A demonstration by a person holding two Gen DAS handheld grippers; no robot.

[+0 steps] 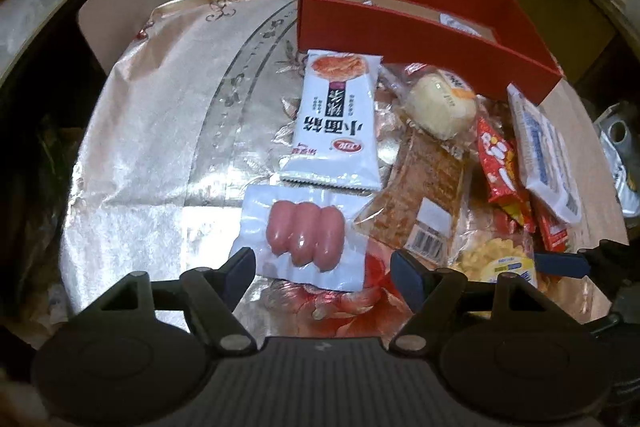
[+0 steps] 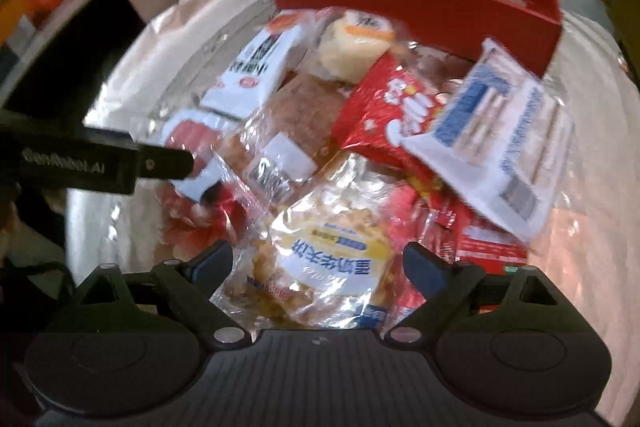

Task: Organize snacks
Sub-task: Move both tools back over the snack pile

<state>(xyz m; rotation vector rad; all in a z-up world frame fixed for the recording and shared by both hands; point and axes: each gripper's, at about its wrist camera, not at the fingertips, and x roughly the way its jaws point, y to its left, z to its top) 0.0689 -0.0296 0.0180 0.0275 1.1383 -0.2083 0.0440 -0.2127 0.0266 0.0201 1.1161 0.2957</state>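
While both grippers point steeply down at a desk [image 1: 152, 131] covered in a shiny floral cloth, a heap of snack packets lies spread across it. The left gripper [image 1: 322, 273] has its fingers apart, straddling the near end of a clear vacuum pack of three pink sausages [image 1: 306, 237]; the pads do not press on it. Just beyond the sausages lies a white noodle-snack packet [image 1: 336, 123], and beside it a pale round bun in clear wrap [image 1: 442, 105] and a brown flat cake in cellophane [image 1: 428, 195]. A red popcorn-style bag [image 2: 384, 111] and a white-and-blue wrapped packet [image 2: 496, 143] lean together on the far right of the heap. A red open box [image 1: 416, 27] stands at the far edge of the desk, touching the heap. The right gripper [image 2: 316, 267] has its fingers spread wide on either side of a clear bag with a yellow-and-white label [image 2: 324, 263], not gripping it.
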